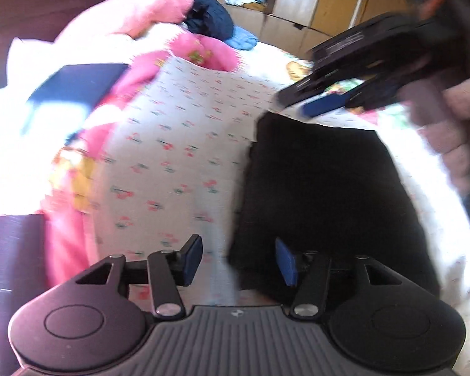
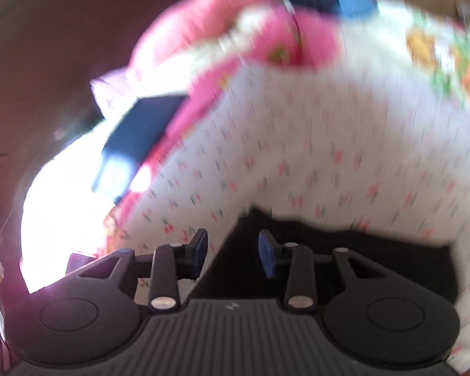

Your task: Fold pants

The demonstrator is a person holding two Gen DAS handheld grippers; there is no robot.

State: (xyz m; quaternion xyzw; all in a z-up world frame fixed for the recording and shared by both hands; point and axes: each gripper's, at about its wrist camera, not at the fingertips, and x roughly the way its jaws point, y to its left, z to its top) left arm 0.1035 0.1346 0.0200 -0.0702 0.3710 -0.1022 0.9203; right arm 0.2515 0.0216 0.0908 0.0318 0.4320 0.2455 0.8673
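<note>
On the floral sheet (image 1: 185, 144), folded black pants (image 1: 326, 206) lie flat; both hand-held grippers released.

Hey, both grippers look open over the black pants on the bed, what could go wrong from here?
1. The folded black pants lie loose on the flowered sheet; a snagged edge may undo the fold.
2. The pink blanket bunches close by and might get grabbed too.
3. The right gripper hovers over the pants' far edge, and may bump the left gripper.

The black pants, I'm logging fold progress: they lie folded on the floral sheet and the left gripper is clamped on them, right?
Not clamped. In the left wrist view the left gripper stands open, nothing between its pads, above the black pants, which do lie folded on the floral sheet.
</note>
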